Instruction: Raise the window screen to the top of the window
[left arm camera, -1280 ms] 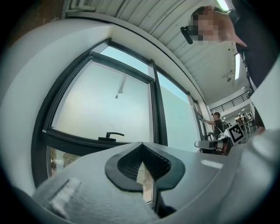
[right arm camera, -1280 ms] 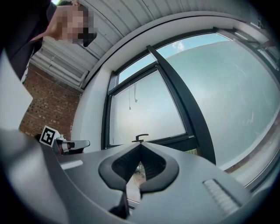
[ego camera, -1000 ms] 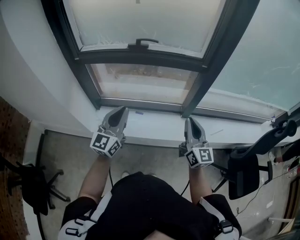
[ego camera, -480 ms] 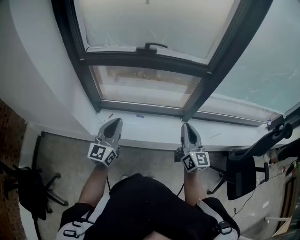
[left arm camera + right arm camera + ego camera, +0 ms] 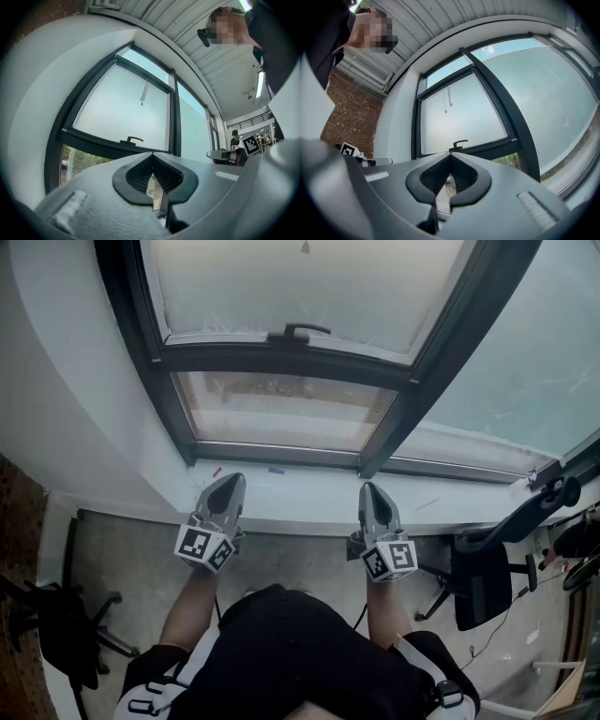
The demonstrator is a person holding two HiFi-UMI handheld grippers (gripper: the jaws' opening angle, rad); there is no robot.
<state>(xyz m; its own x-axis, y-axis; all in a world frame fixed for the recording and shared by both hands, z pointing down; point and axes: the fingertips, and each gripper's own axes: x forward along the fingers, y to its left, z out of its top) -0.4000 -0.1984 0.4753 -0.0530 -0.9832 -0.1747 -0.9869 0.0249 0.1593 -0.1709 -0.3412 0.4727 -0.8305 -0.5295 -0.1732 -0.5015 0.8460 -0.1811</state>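
The window screen is a pale sheet over the upper part of the dark-framed window. Its dark bottom bar carries a small black handle, and below the bar clear glass shows the outside. My left gripper and right gripper hover side by side over the white sill, short of the window, both shut with nothing in them. In the left gripper view the left gripper points at the handle. In the right gripper view the handle sits just above the right gripper.
A thin pull cord hangs in front of the screen. A large fixed pane lies to the right and a white wall to the left. Black office chairs stand on the floor at the right and left.
Both grippers have drawn back a little from the window toward the sill's front edge, then held still. Both stay shut.
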